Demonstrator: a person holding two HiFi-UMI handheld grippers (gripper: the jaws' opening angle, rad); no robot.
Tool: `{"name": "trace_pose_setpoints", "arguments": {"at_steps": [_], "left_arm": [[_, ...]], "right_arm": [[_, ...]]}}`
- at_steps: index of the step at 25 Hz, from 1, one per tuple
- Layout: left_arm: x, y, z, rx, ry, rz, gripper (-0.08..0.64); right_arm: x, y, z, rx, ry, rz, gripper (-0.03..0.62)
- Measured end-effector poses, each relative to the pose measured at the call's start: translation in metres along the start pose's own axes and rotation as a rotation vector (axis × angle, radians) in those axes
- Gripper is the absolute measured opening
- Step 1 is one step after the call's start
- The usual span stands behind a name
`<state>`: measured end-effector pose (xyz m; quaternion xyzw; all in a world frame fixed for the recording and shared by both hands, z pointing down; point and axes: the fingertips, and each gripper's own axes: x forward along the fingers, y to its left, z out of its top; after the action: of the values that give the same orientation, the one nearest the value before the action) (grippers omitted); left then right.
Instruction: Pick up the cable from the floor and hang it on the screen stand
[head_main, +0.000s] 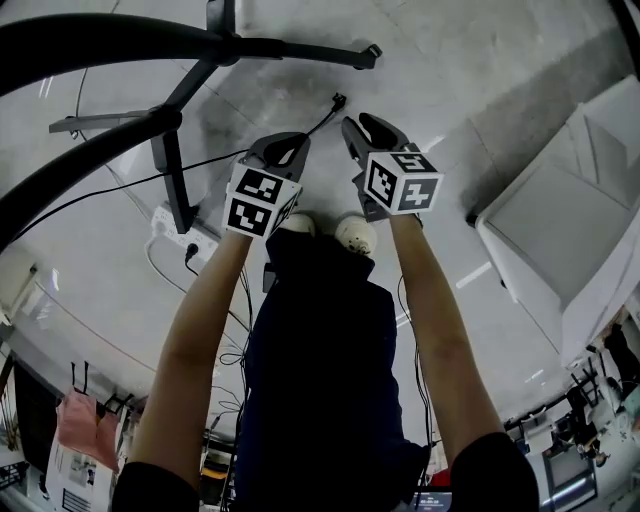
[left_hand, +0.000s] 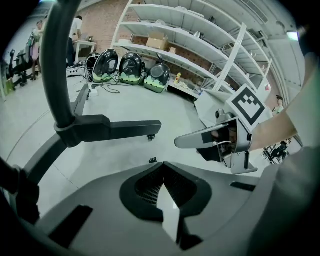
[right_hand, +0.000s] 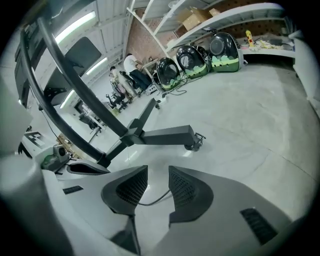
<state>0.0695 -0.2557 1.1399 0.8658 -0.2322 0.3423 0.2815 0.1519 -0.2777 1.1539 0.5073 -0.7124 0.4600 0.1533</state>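
A thin black cable (head_main: 322, 120) runs over the grey floor from a white power strip (head_main: 186, 232) and ends in a plug (head_main: 338, 100) just ahead of both grippers. My left gripper (head_main: 290, 142) is shut with nothing between its pads, and the plug (left_hand: 152, 160) shows just past its tips (left_hand: 162, 167). My right gripper (head_main: 362, 124) is open. In the right gripper view the cable (right_hand: 153, 201) lies on the floor in the gap of that gripper (right_hand: 158, 176), apart from the pads. The black screen stand (head_main: 222, 45) spreads its wheeled legs (right_hand: 165, 135) in front.
White panels (head_main: 560, 220) lie on the floor at the right. Shelving (left_hand: 190, 45) with boxes and black-and-green carriers (left_hand: 131, 67) stands along the far wall. The person's shoes (head_main: 355, 235) are just behind the grippers. More cables trail to the left.
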Motion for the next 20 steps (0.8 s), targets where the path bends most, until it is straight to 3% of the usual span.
{"name": "trace_pose_setpoints", "arguments": {"at_steps": [7, 12, 20], "left_arm": [[0.034, 0.018, -0.017, -0.024, 0.021, -0.021, 0.008], [0.055, 0.025, -0.03, 0.002, 0.025, -0.046, 0.008], [0.072, 0.034, -0.049, -0.009, 0.021, -0.071, 0.008]], "right_arm": [[0.047, -0.028, -0.019, -0.016, 0.04, -0.031, 0.193], [0.081, -0.039, -0.037, -0.057, 0.071, -0.062, 0.222], [0.115, -0.06, -0.053, -0.133, 0.047, -0.196, 0.23]]}}
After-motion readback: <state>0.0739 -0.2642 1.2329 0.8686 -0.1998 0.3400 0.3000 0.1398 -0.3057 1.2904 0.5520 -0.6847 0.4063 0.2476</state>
